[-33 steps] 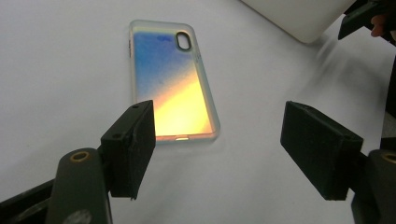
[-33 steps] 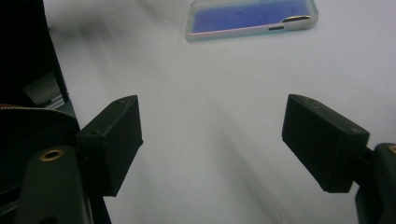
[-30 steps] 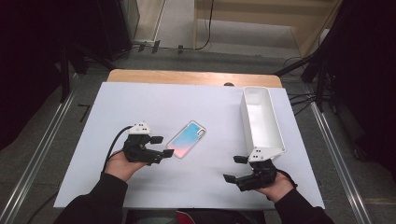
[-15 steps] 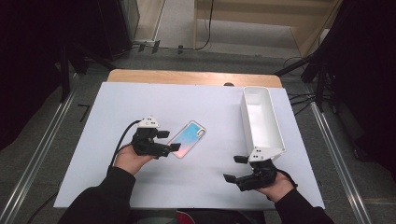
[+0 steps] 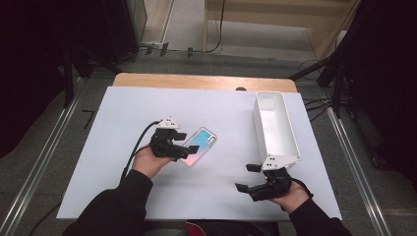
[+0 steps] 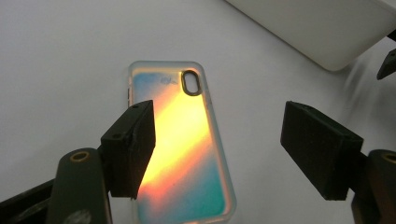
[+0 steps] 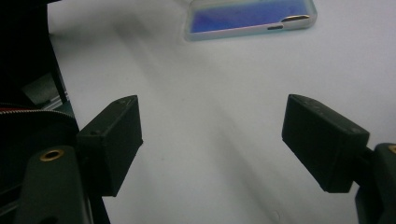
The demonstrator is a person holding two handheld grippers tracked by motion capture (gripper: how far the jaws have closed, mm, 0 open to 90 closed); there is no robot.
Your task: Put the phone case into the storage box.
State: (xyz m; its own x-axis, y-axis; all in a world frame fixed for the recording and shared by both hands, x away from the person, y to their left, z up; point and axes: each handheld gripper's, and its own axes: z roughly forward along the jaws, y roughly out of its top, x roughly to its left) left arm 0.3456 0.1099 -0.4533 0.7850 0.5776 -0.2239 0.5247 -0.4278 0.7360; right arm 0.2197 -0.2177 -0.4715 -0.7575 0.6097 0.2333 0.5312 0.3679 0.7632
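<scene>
**A:** Where do you stand with the phone case?

**B:** Your left gripper (image 5: pixel 189 143) has its jaws wide apart, straddling the near end of the iridescent phone case (image 5: pixel 197 146), which lies flat on the white table cover (image 5: pixel 118 167), back side up, near the middle. Nothing is clamped yet. I judge the grasp is about to start, and the lift and any placing are still ahead.

**A:** And your other hand?

**B:** Your right gripper (image 5: pixel 247 177) rests near the table's front edge, jaws apart and empty, just beside the near end of the white tray (image 5: pixel 293 142), which looks empty.

**A:** Any writing to read?

**B:** None legible; a faint mark beside the case's camera cutout (image 6: pixel 191 82) is too blurred to read.
</scene>
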